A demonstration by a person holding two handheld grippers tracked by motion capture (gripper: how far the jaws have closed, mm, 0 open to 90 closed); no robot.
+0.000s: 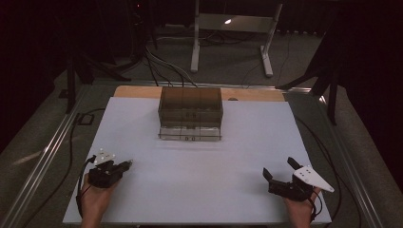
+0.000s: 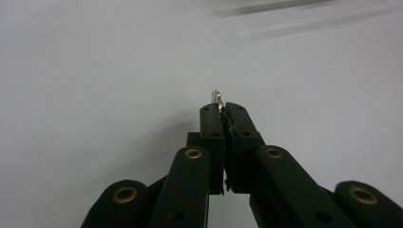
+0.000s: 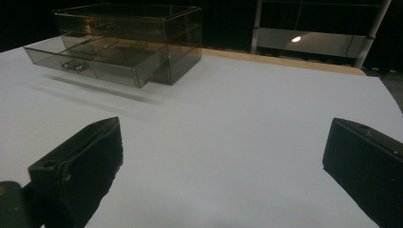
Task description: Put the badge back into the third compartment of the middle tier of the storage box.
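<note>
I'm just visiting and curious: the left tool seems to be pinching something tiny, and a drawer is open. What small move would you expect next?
Probably the left gripper carries its small metal piece forward toward the open drawer of the clear organizer.

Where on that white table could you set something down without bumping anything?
The white table is bare between the left hand-held gripper and the right hand-held gripper, and either side of the smoky drawer box. Tightest: just before its pulled-out bottom drawer.

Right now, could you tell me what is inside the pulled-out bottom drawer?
The drawer of the smoky box shows dividers and no clear contents; the tinted walls hide its back part.
</note>
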